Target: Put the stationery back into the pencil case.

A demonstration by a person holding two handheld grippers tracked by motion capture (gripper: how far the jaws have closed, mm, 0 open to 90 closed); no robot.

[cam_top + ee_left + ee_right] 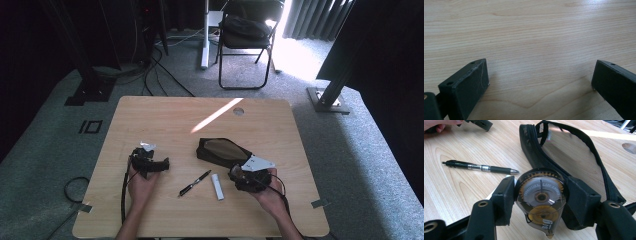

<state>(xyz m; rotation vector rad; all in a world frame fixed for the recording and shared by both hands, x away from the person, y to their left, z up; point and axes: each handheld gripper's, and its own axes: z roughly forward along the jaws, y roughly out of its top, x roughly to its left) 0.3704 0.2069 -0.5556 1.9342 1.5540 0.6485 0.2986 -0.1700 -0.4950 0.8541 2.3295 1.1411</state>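
Correction tape (pixel 541 200) sits clamped between the right gripper's (pixel 540 202) fingers (pixel 505 200).

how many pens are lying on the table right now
1. The pen lies on the table between the two grippers, left of the white stick. The pouch could hide more.

Table (pixel 150 120), light wood top with rounded corners and a round cable hole (pixel 238 111) at 12 o'clock, standing on grey carpet. Lying on it: black mesh pencil pouch (pixel 220 151), unzipped, just right of centre; black pen (pixel 195 183) at 6 o'clock, lying aslant; small white stick (pixel 217 186) just beside the pen at its 3 o'clock.
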